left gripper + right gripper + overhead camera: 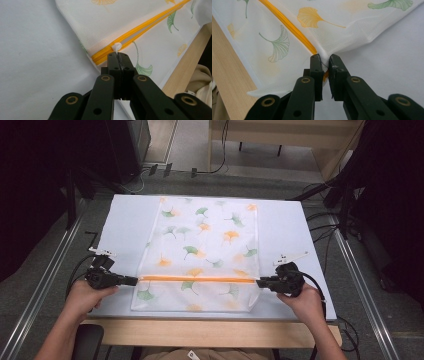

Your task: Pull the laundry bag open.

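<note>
White mesh, printed with green and orange ginkgo leaves: that's the laundry bag (202,250) lying flat on the pale table (125,225), running from the far edge almost to the near one. An orange zipper (197,279) crosses it from left to right, close to the near end.

My left tool (131,281) is at the bag's left edge, right at the zipper's end. In the left gripper view its jaws are pressed together on the small white zipper pull (116,46), which sticks up just past their tips. There the zipper (140,28) shows a narrow open slit beyond the pull, and the short stretch beside the jaws is zipped up.

My right tool (262,282) sits at the opposite end, on the bag's right edge. In the right gripper view the jaws pinch a bunched fold of the mesh (325,58) where the orange zipper (287,25) runs in between them; a thin gap remains, filled with fabric. The cloth puckers into a ridge running away from the grip.

My 2 hands, left (90,295) and right (305,302), hold the tools low at the near side, well apart, with the zipper line stretched straight between them. The table's wooden edge (210,332) runs just nearer than the bag.
</note>
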`<action>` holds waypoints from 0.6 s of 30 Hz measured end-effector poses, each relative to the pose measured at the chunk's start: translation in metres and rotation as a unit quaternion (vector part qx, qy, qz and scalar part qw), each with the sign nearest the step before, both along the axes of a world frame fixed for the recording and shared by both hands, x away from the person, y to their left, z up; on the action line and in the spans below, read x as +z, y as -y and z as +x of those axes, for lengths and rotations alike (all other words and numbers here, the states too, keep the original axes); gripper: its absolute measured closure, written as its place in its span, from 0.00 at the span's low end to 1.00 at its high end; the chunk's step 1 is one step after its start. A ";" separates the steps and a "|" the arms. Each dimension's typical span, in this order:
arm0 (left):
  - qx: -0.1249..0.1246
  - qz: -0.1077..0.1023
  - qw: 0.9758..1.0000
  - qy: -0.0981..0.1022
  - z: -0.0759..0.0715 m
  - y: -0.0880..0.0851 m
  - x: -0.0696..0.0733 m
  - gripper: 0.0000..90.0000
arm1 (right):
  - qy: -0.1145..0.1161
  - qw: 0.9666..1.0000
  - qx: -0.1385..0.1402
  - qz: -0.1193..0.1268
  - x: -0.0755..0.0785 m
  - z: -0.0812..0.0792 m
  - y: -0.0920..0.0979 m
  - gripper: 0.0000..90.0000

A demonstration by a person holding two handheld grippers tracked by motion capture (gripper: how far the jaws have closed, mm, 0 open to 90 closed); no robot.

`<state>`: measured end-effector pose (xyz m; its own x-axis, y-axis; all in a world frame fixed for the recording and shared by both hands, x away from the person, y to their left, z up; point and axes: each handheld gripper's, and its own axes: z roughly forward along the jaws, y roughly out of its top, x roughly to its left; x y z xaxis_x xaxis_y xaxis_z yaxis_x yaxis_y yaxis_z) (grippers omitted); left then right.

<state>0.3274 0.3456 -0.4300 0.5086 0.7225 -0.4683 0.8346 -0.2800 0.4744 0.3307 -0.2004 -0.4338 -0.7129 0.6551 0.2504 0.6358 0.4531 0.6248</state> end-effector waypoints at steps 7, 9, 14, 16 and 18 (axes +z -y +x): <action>-0.003 0.002 1.000 0.001 0.000 -0.001 0.000 1.00 | 0.000 1.000 0.001 0.000 0.000 0.001 0.001 0.94; -0.002 0.003 1.000 0.000 0.000 -0.001 0.001 1.00 | 0.000 1.000 0.001 0.000 -0.001 0.001 0.001 0.94; 0.006 0.002 1.000 -0.001 0.000 -0.006 -0.001 1.00 | 0.000 1.000 0.001 0.000 0.000 0.000 0.001 0.94; 0.010 0.005 1.000 -0.001 0.000 -0.009 -0.001 1.00 | 0.000 1.000 0.000 0.001 0.000 0.000 0.001 0.94; 0.014 0.016 1.000 -0.002 -0.001 -0.014 -0.002 1.00 | 0.001 1.000 0.000 0.001 0.000 0.001 0.001 0.94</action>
<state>0.3259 0.3592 -0.4318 0.4857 0.7514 -0.4467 0.8444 -0.2711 0.4621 0.3314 -0.2014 -0.4340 -0.7135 0.6542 0.2508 0.6349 0.4522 0.6264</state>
